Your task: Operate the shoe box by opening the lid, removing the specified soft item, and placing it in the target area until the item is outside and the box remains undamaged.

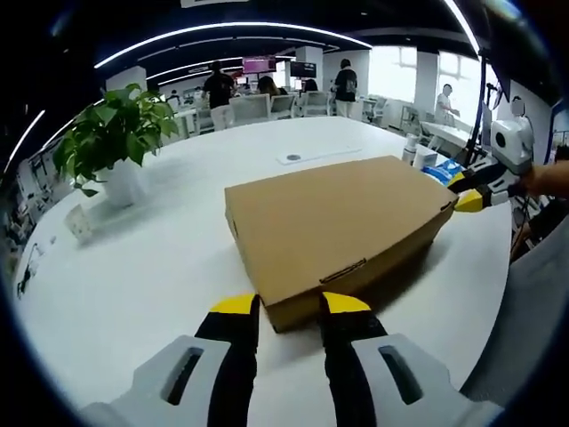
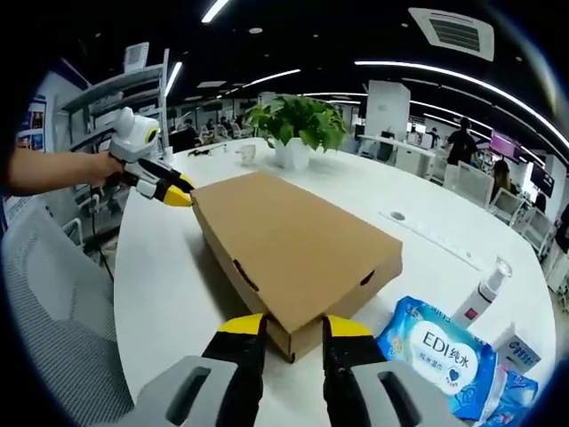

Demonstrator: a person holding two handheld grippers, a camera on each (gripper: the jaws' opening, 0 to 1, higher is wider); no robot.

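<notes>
The brown cardboard shoe box lies flat on the round white table, its lid down and a tab tucked in at the near edge. My left gripper is open, its yellow-tipped jaws standing either side of the box's near corner. From the other end the same box shows a lid slot on each near side. My right gripper is open too, at the opposite corner. Each gripper shows in the other's view: the right gripper and the left gripper, held by a hand. The soft item is hidden.
A potted plant stands in a white pot past the box. A blue pack of wet wipes, a small bottle and a small carton lie by my right gripper. A grey mesh chair is at the table edge. People stand far behind.
</notes>
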